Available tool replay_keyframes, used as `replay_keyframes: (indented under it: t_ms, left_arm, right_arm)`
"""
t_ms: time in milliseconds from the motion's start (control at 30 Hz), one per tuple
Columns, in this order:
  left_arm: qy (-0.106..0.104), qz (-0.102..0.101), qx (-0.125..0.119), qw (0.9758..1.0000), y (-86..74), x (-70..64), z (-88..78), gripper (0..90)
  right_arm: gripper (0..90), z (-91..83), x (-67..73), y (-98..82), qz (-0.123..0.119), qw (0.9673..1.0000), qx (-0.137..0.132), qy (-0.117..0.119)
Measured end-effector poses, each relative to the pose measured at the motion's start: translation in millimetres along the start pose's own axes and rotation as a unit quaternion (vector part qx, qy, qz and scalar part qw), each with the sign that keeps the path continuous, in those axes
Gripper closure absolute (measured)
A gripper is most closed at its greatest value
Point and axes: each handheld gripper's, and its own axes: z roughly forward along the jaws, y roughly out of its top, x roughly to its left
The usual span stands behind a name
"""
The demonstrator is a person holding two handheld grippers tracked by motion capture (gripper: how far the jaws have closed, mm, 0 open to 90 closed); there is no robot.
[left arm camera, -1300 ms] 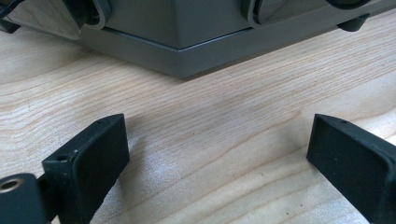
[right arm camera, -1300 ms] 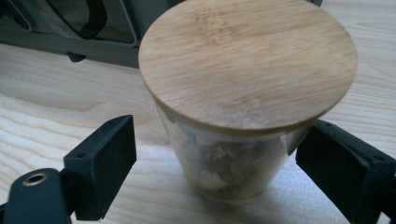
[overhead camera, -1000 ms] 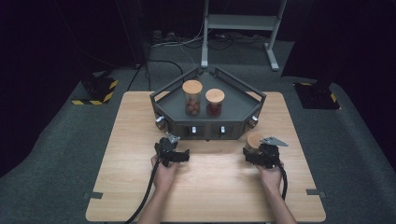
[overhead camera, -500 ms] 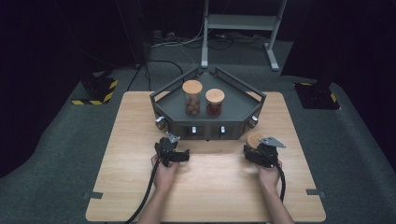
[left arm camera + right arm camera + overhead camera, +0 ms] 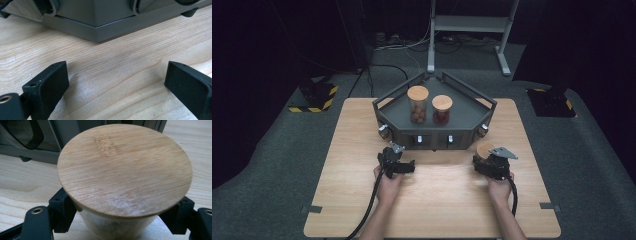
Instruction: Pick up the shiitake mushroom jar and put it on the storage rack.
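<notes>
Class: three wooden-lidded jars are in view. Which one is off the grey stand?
The jar between the right claw's jaws, on the table; the other two sit on the stand.

No legible text, label, brand or number was found on any surface. The wooden lid [image 5: 125, 168] held between the right gripper's [image 5: 120, 217] jaws was checked: only wood grain and a faint patch of small dents were seen, no lettering. The grey stand [image 5: 100, 22] just ahead of the left gripper [image 5: 117, 85] was checked along its base: plain, unmarked. In the high view, yellow-and-black hazard striping [image 5: 314, 100] was noted on a floor block well beyond and to the left of the left gripper; it carried no words. Small pale spots on the stand's front face were too small to be read.
</notes>
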Motion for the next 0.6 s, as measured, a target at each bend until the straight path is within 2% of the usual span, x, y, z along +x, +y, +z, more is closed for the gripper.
replay_keyframes:
  t_ms: [267, 600]
  left_arm:
    - [0.000, 0.000, 0.000, 1.0000, 0.0, 0.0, 0.0, 5.3]
    - [0.001, 0.001, 0.000, 1.0000, 0.1, 0.1, -0.1, 5.3]
  right_arm:
    - [24.9, 0.2, 1.9, -1.3, 0.004, 1.0000, -0.005, -0.007]
    - [25.0, 0.1, 1.3, -1.4, -0.001, 1.0000, -0.005, -0.004]
